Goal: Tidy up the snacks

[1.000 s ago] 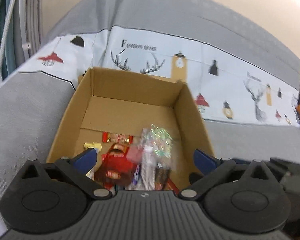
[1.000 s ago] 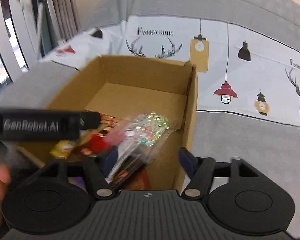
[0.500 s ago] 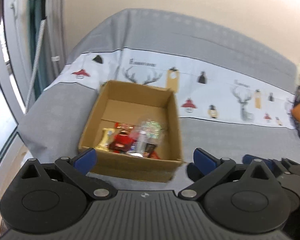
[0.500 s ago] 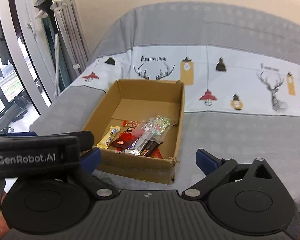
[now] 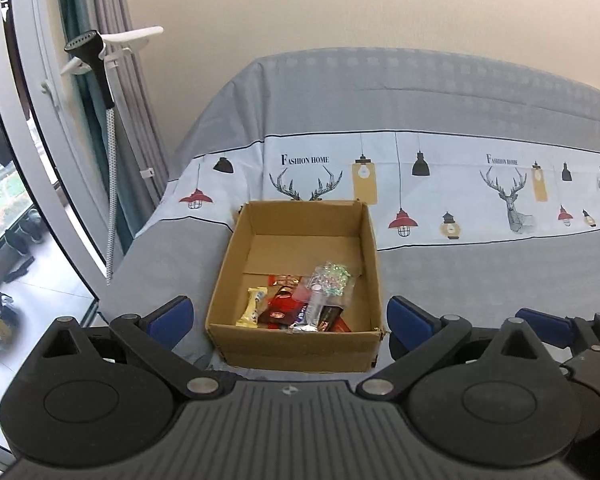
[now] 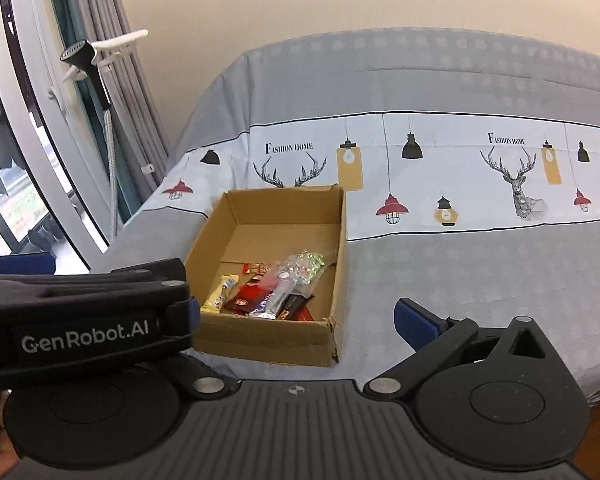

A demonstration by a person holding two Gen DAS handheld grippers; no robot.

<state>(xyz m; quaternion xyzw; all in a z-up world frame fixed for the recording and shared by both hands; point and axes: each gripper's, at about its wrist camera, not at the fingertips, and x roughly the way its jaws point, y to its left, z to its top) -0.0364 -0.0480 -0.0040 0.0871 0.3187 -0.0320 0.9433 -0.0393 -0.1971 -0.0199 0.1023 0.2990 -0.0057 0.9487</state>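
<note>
An open cardboard box (image 5: 296,344) (image 6: 260,340) stands on the cloth-covered table. Inside, toward its near wall, lie a yellow bar (image 5: 253,307) (image 6: 220,292), a red packet (image 5: 282,306) (image 6: 246,294), a clear sparkly bag (image 5: 328,280) (image 6: 300,268) and other wrappers. My left gripper (image 5: 290,318) hangs back from the box, above its near side, open with nothing between its blue pads (image 5: 172,316). My right gripper (image 6: 302,318) is open wide and empty too. Its left finger is hidden behind the left gripper's black body (image 6: 88,320).
The table wears a grey cloth (image 5: 480,280) with a white band of deer and lamps behind the box. At the left are a window frame (image 5: 48,128), curtains and a garment steamer head (image 5: 88,46) on a stand. The table's left edge runs just left of the box.
Both grippers have drawn back and upward from the box, which now looks smaller and farther off. The right jaws have widened, and the clear bag that lay between them stays in the box.
</note>
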